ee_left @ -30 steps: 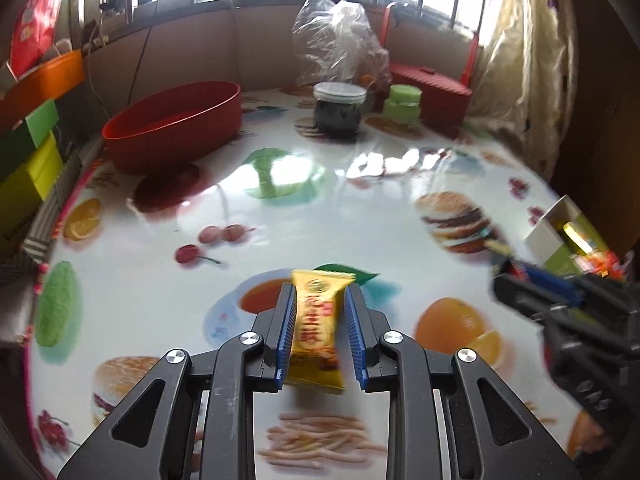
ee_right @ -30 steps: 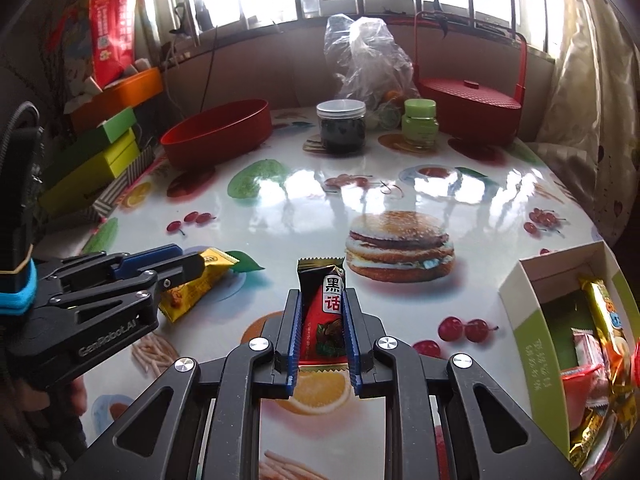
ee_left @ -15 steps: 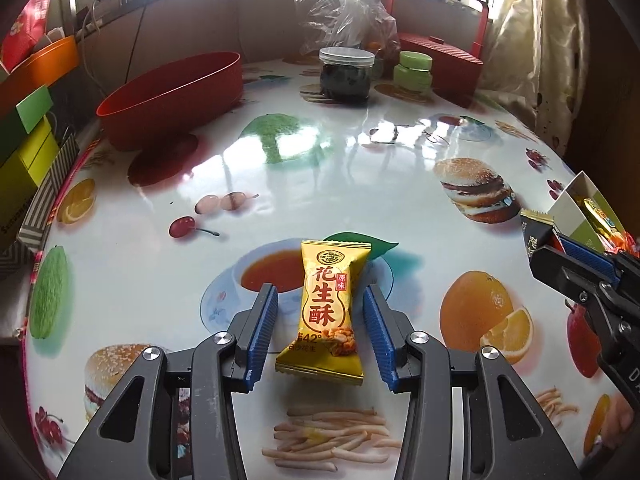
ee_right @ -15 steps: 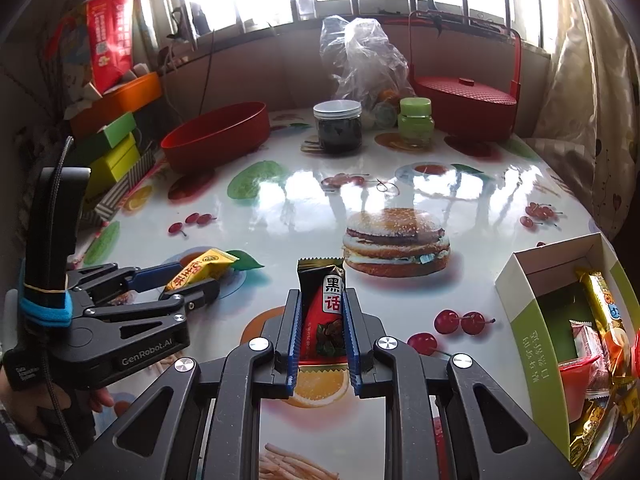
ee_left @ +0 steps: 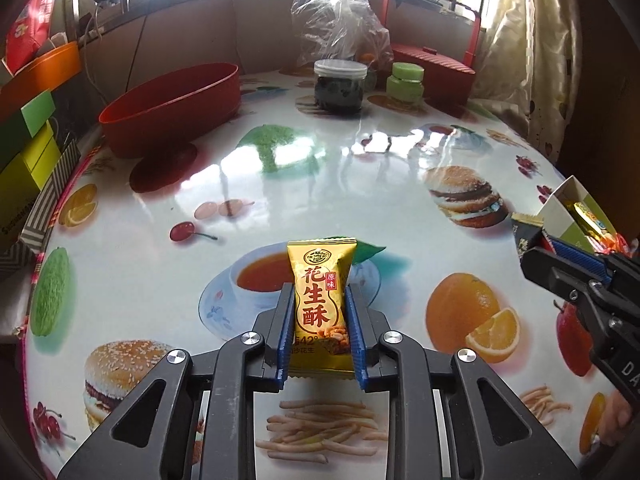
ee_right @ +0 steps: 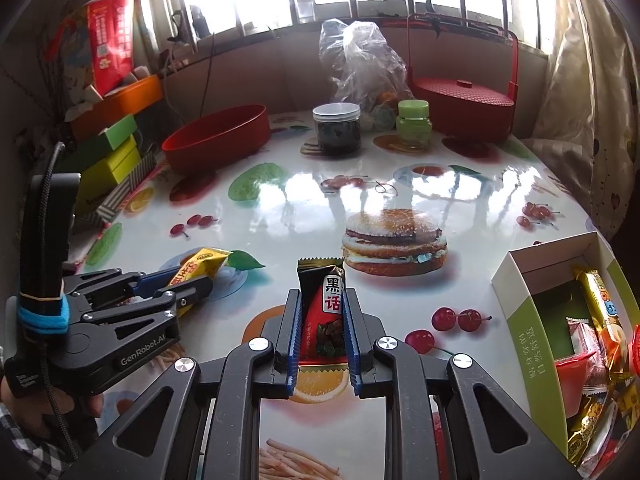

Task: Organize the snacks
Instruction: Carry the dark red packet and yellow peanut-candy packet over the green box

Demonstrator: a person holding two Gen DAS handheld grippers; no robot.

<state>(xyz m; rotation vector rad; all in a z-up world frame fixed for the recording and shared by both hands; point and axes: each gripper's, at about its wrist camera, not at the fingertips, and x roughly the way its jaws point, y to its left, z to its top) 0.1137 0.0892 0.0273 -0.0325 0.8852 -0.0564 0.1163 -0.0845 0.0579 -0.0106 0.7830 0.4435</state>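
Jaws of the left gripper (ee_left: 319,312) are closing on a yellow snack packet (ee_left: 321,300). The right gripper (ee_right: 321,314) is clamping a red-black snack packet (ee_right: 325,312), left of the snack box (ee_right: 520,312).

Left gripper (ee_left: 320,300) closing around a packet; right gripper (ee_right: 322,308) clamped.

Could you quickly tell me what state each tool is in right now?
Left tool: jaws closing, pads pressing on the yellow snack packet.
Right tool: shut on the red and black snack packet.

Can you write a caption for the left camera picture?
Left hand-held gripper closing on a yellow snack packet.
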